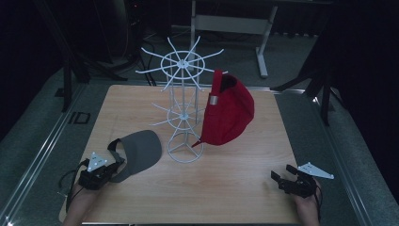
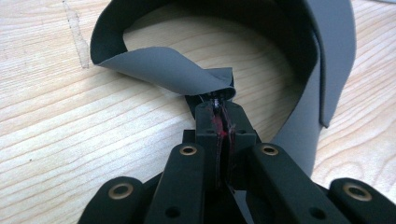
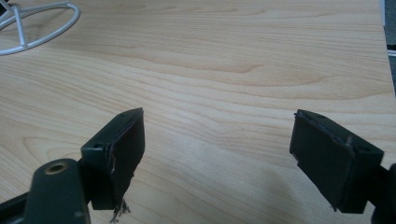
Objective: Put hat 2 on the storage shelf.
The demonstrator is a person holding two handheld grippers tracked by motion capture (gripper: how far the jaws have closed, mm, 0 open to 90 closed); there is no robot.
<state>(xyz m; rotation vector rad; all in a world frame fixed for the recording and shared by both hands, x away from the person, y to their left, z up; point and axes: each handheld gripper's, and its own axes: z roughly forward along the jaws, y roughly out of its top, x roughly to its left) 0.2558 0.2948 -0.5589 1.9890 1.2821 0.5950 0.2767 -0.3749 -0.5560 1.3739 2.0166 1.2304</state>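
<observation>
The grey visor [image 1: 136, 153] lies on the near-left part of the table [image 1: 235, 188], just left of the white wire rack [image 1: 184, 113]. The left gripper [image 2: 219, 105] is clamped tight on the visor's thin strap [image 2: 163, 70], which twists and folds under the pinch: judged light, soft, floppy. The stiffer brim offers a steadier hold. The right gripper [image 3: 217, 149] stands wide open, empty, near right.
</observation>
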